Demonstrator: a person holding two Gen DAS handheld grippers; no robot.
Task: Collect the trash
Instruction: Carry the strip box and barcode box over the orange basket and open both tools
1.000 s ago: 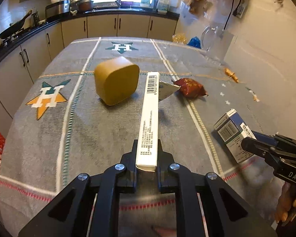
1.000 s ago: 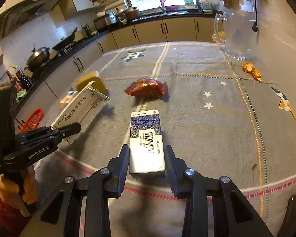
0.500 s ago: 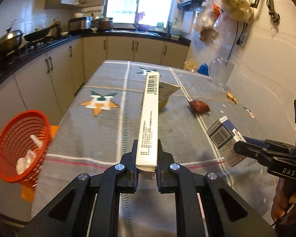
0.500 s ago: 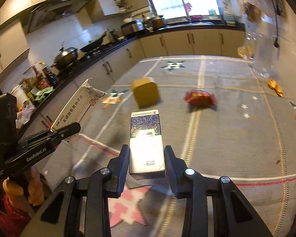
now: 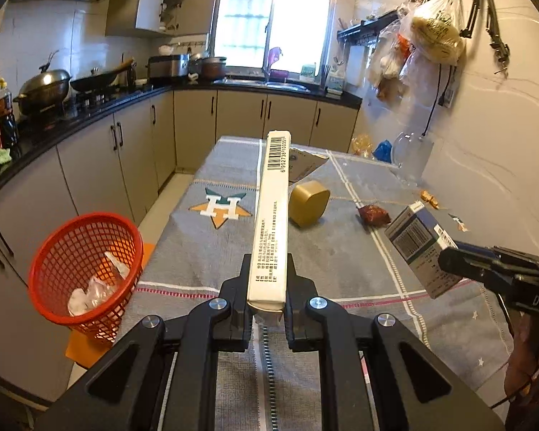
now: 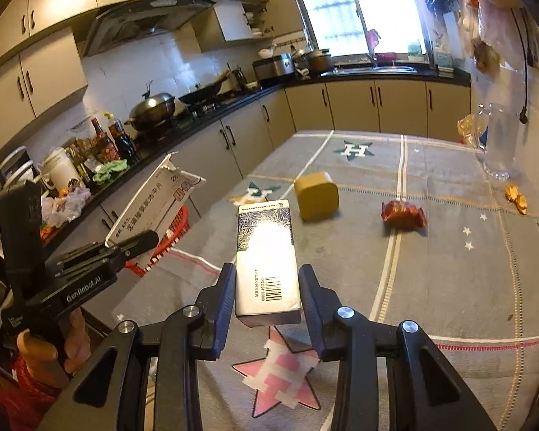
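White carton clamped in left gripper

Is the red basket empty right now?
No, the red basket beside the table already holds crumpled clear and white trash at its bottom.

The table has a grey star-pattern cloth; at frame centre lie a yellow box, a red wrapper, perhaps candy.
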